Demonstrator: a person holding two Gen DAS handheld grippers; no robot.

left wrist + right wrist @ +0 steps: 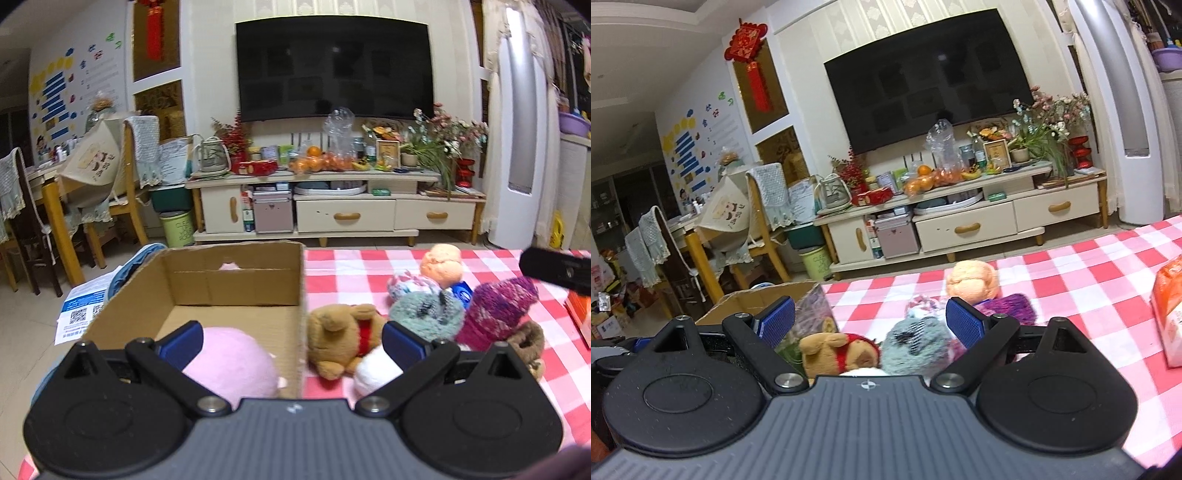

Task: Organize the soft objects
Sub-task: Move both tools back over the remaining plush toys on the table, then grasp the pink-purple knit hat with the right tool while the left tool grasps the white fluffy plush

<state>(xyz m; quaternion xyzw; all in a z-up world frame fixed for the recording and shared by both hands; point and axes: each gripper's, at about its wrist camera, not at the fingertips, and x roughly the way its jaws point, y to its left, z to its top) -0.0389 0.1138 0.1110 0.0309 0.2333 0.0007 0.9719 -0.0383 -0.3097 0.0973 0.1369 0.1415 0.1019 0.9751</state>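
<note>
A cardboard box [236, 280] stands at the left edge of the red-checked table [351, 266]. A pink plush [232, 365] lies inside it near the front wall. My left gripper [291, 341] is open above the box's right wall, touching nothing. Right of the box lie a brown bear [340, 336], a grey fuzzy toy [424, 314], a purple knitted toy [498, 310] and an orange plush [441, 264]. My right gripper [870, 325] is open and empty above the bear [834, 352] and grey toy [916, 343]. The box [764, 299] shows at left.
An orange packet [1169, 314] lies at the table's right edge. A paper with QR codes [79, 314] hangs left of the box. Beyond the table are a TV cabinet [332, 206] and chairs [122, 177]. The other gripper's black tip [554, 269] reaches in at right.
</note>
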